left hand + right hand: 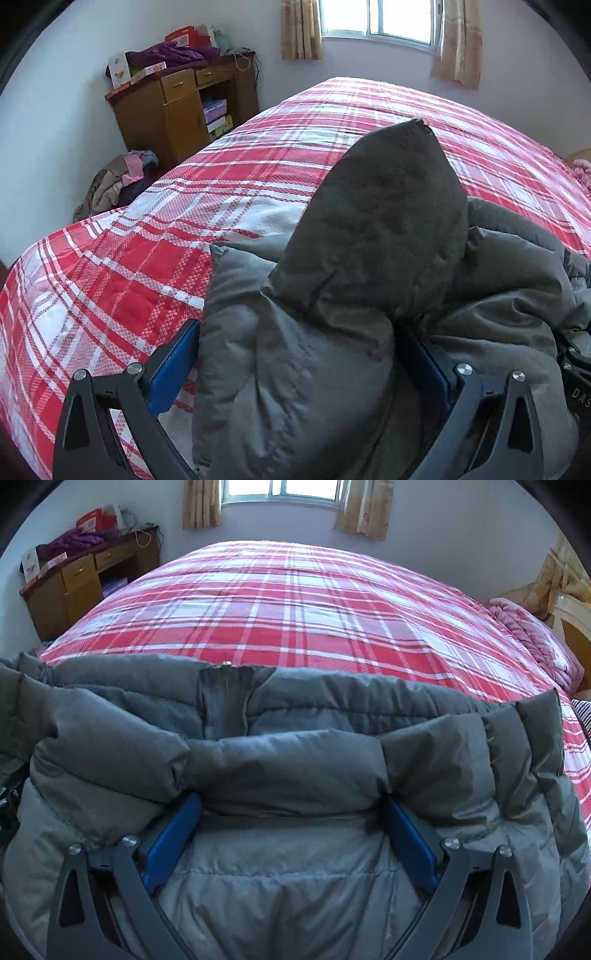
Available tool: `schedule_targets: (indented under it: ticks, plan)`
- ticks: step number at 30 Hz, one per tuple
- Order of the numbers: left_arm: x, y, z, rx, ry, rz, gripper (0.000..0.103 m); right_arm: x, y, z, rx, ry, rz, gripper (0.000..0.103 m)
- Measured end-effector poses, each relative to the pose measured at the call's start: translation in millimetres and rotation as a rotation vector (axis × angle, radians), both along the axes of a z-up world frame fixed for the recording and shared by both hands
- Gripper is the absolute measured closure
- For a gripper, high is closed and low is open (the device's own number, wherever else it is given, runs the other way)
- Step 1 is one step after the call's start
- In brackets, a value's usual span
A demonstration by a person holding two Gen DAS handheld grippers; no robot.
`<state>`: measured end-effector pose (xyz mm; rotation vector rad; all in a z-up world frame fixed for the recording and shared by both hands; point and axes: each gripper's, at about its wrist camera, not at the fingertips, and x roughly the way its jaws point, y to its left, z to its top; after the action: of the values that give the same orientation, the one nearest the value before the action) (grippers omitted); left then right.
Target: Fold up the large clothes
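- The grey quilted puffer jacket (295,893) lies bunched on the red-and-white plaid bed cover (295,602).
- The left hand-held gripper (295,365) has a fold of the jacket between its spread blue fingers (168,373); whether they clamp it, I cannot tell.
- The right hand-held gripper (295,830) is released, fingers wide over the jacket.

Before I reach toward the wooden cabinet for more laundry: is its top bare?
No. The cabinet carries a purple garment and some boxes on top.
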<state>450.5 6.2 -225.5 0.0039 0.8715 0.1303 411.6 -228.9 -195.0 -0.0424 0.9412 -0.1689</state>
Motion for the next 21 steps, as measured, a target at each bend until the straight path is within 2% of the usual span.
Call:
schedule_targets:
  ticks: [3, 5, 7, 8, 9, 11, 13, 15, 17, 21]
  plan:
    - [-6, -3, 10, 0.016, 0.036, -0.031, 0.001, 1, 1, -1, -0.009, 0.008, 0.003, 0.001]
    - [-33, 6, 30, 0.04, 0.004, -0.017, 0.001, 1, 0, 3, 0.0, 0.025, 0.017, 0.003]
    - [-67, 19, 46, 0.021, -0.05, -0.023, 0.001, -10, -2, 15, 0.012, 0.029, 0.028, 0.009]
    - [-84, 28, 50, 0.005, -0.071, -0.017, 0.001, -25, -3, 27, 0.039, 0.003, 0.027, 0.009]
    - [-98, 35, 48, -0.005, -0.077, -0.008, 0.001, -40, -3, 36, 0.057, -0.026, 0.035, 0.009]
    - [-107, 44, 32, -0.001, -0.031, 0.012, 0.001, -71, 5, 46, 0.033, -0.079, 0.054, 0.003]
    - [-108, 49, 10, -0.031, 0.034, 0.013, 0.001, -87, 16, 36, -0.009, -0.064, 0.071, 0.003]
    - [-113, 57, 4, -0.11, 0.034, 0.039, 0.001, -91, 27, 17, -0.064, -0.038, 0.087, 0.003]
    - [-116, 58, 5, -0.125, 0.026, 0.059, 0.001, -90, 33, 9, -0.112, -0.046, 0.092, 0.001]
    - [-128, 62, 8, -0.17, 0.047, 0.064, 0.001, -84, 30, 7, -0.084, -0.005, 0.093, 0.001]
